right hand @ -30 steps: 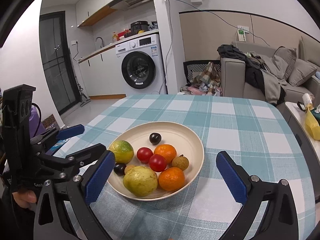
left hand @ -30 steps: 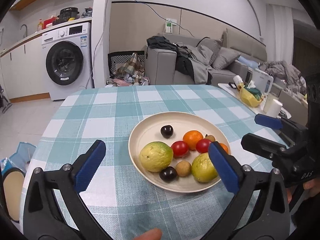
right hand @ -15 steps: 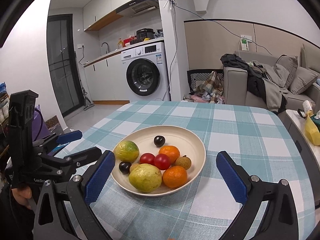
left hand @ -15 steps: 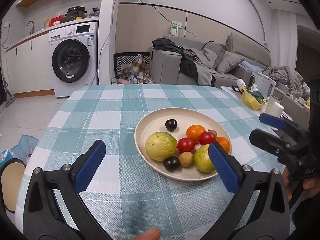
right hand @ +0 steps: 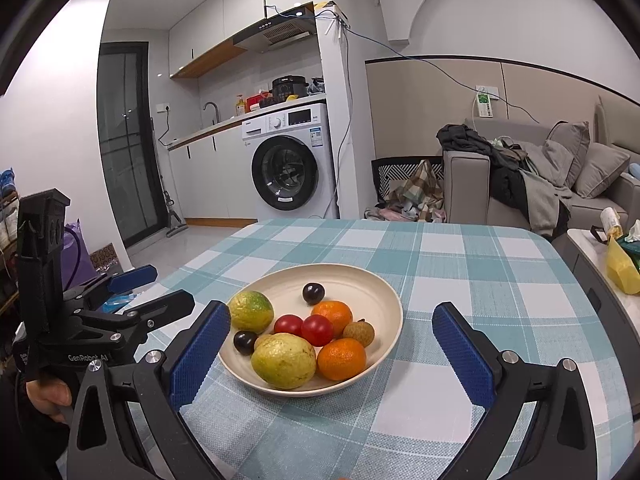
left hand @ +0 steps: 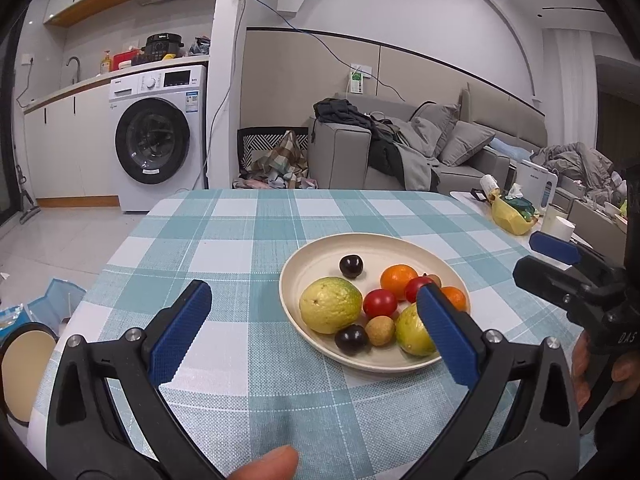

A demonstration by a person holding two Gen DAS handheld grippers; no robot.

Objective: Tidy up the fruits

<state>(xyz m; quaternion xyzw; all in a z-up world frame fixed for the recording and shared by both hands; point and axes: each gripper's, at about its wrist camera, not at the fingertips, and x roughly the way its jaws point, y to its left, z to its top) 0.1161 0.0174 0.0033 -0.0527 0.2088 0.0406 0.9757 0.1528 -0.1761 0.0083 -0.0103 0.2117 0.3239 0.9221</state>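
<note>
Both sets of jaws are spread wide, nothing between them. Left gripper (left hand: 312,328) hovers over bare checked tablecloth (left hand: 240,240), with the fruit plate (left hand: 304,264) just inside its right finger. Right gripper (right hand: 332,348) straddles the plate's near rim; open cloth lies right of it. Washing machine (right hand: 290,168) and sofa (right hand: 520,184) stand beyond the table edge.

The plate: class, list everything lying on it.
On the plate: two guavas, two oranges, two red tomatoes, two dark plums, a longan. Another small fruit hides behind the front guava.
</note>
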